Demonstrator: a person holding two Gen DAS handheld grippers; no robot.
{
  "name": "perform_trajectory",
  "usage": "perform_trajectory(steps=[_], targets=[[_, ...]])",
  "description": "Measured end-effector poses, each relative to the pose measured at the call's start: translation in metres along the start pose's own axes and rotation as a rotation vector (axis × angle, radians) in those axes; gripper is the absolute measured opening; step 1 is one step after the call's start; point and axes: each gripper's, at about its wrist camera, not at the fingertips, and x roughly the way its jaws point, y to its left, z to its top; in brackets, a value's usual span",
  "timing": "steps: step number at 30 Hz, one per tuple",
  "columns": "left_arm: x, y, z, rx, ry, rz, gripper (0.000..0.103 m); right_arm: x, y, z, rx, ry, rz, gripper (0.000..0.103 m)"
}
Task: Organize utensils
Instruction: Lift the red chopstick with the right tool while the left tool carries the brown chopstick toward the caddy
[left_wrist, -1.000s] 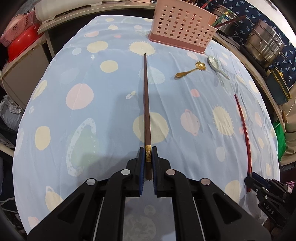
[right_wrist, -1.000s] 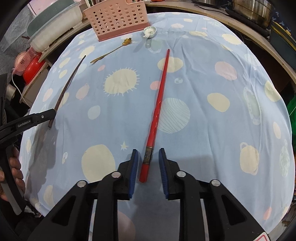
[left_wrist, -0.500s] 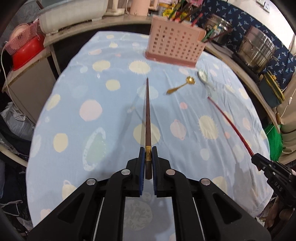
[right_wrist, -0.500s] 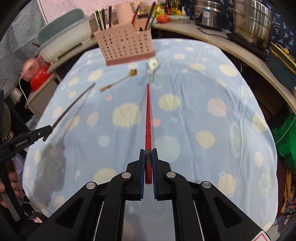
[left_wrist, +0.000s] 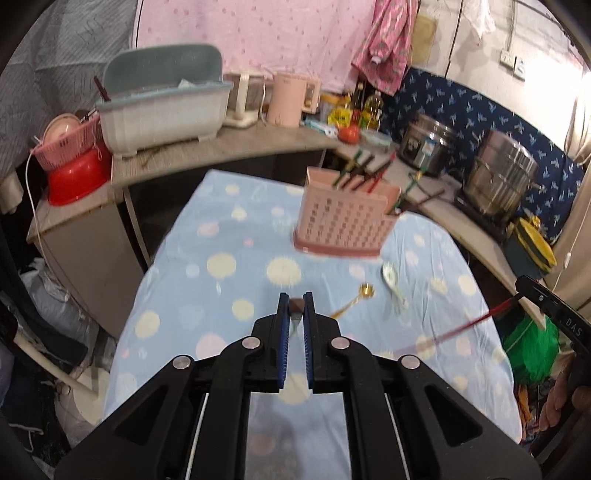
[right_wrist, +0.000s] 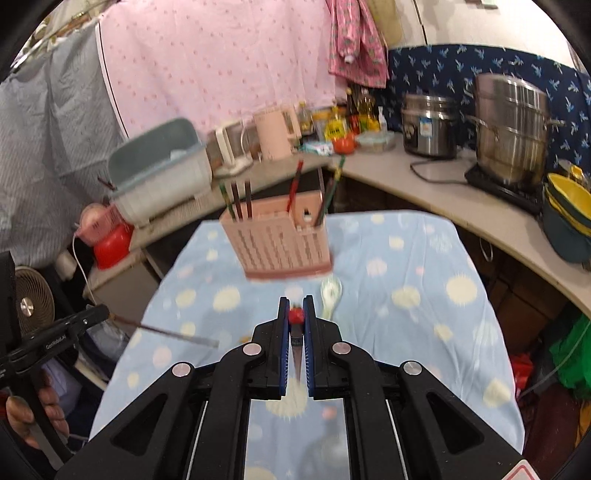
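My left gripper (left_wrist: 296, 300) is shut on a brown chopstick (left_wrist: 296, 305), seen end-on and held above the blue spotted tablecloth (left_wrist: 221, 295). My right gripper (right_wrist: 296, 306) is shut on a red chopstick (right_wrist: 296, 315), also pointing away from the camera. Each view shows the other gripper from the side: the right gripper (left_wrist: 550, 312) with its red chopstick (left_wrist: 461, 330), the left gripper (right_wrist: 70, 328) with its brown chopstick (right_wrist: 166, 330). A pink perforated utensil basket (left_wrist: 343, 225) (right_wrist: 280, 240) with several chopsticks in it stands at the table's far end. A gold spoon (left_wrist: 356, 301) and a white ceramic spoon (left_wrist: 391, 277) (right_wrist: 330, 291) lie in front of it.
A curved counter (right_wrist: 480, 206) wraps behind and to the right of the table, carrying steel pots (right_wrist: 511, 125), a pink kettle (left_wrist: 290, 98) and a grey dish rack (left_wrist: 162, 110). A red bowl (left_wrist: 75, 177) sits at the left. A fan (right_wrist: 31, 301) stands low left.
The right gripper's jaws closed on the red chopstick. Both grippers then rose off the table with their chopsticks and tipped upward, so the counter and wall came into view.
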Motion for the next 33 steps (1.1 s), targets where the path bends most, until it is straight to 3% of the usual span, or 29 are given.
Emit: perform_trajectory(steps=[12,23,28,33], targets=[[0.011,-0.019,0.104,0.037,-0.138,0.025,0.007,0.028,0.008,0.1,-0.011,-0.117,0.083,0.007],[0.031,-0.056,0.224,0.073,-0.287,0.011,0.007,0.076,0.02,0.21,-0.017,-0.217,0.086,0.007],[0.049,-0.067,0.256,0.072,-0.317,0.005,0.007,0.106,0.022,0.232,0.002,-0.214,0.083,0.007],[0.082,-0.07,0.25,0.085,-0.276,0.022,0.007,0.145,0.022,0.22,0.013,-0.158,0.089,0.007]])
